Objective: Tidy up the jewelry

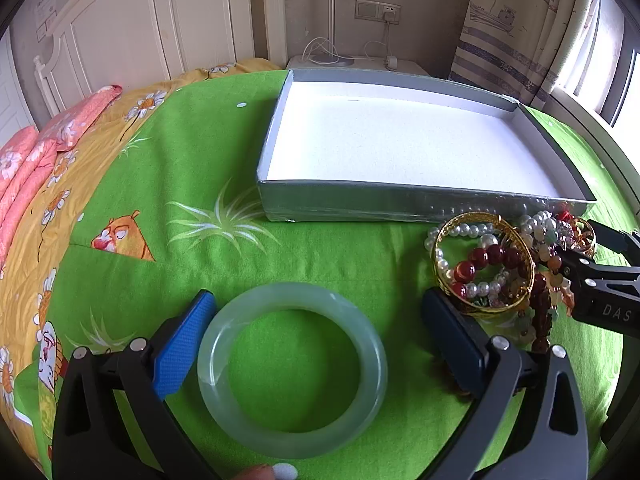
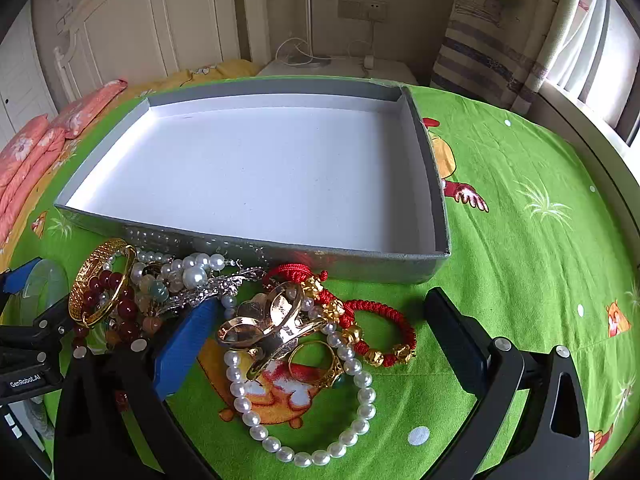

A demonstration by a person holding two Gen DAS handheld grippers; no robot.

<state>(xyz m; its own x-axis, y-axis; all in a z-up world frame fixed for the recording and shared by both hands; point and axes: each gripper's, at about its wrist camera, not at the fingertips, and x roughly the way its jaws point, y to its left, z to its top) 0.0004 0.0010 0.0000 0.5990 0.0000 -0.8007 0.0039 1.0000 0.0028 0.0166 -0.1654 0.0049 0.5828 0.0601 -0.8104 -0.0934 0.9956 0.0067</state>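
A pale green jade bangle [image 1: 292, 372] lies flat on the green bedspread between the open fingers of my left gripper [image 1: 320, 312], touching neither pad clearly. To its right is a tangle of jewelry: a gold bangle [image 1: 484, 264], dark red beads and pearls. In the right wrist view my right gripper [image 2: 324, 312] is open over a pile with a gold clip [image 2: 272, 324], a pearl bracelet [image 2: 304, 412], a red cord bracelet [image 2: 380, 336] and the gold bangle [image 2: 100, 284]. The empty grey box [image 2: 436, 208], white inside, sits just behind; it also shows in the left wrist view [image 1: 276, 136].
The bedspread [image 2: 520, 280] is green with cartoon prints. Pink pillows [image 1: 36, 156] lie at the far left by a white headboard [image 1: 132, 28]. A nightstand with cables [image 1: 340, 60] and a curtain [image 1: 516, 32] stand behind the box.
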